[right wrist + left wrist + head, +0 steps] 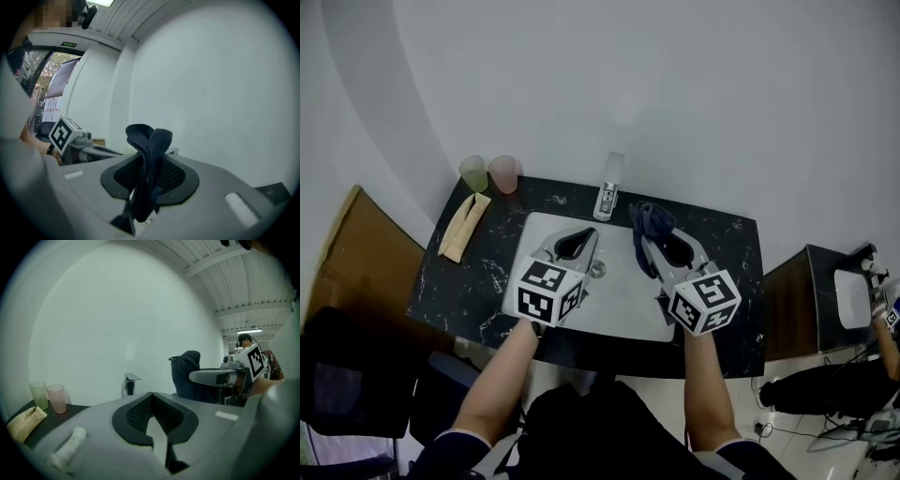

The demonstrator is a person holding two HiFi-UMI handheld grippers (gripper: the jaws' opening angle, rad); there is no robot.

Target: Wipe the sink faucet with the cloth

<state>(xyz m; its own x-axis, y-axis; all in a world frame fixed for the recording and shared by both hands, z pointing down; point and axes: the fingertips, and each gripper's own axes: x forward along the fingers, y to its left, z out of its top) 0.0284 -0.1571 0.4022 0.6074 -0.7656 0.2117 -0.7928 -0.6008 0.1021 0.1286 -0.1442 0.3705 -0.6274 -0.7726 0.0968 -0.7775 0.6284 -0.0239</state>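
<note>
Nothing wiped yet, judging by the gap; reaching and rubbing still to do. Clamping a dark blue bunched cloth in the right gripper, mid-frame in the head view, near the chrome block-shaped faucet at upper centre but not touching it. Left gripper pinched together, empty, over the white sink basin. Only in the right gripper view: cloth folds squeezed between the pads. Only in the left gripper view: faucet's side profile.
</note>
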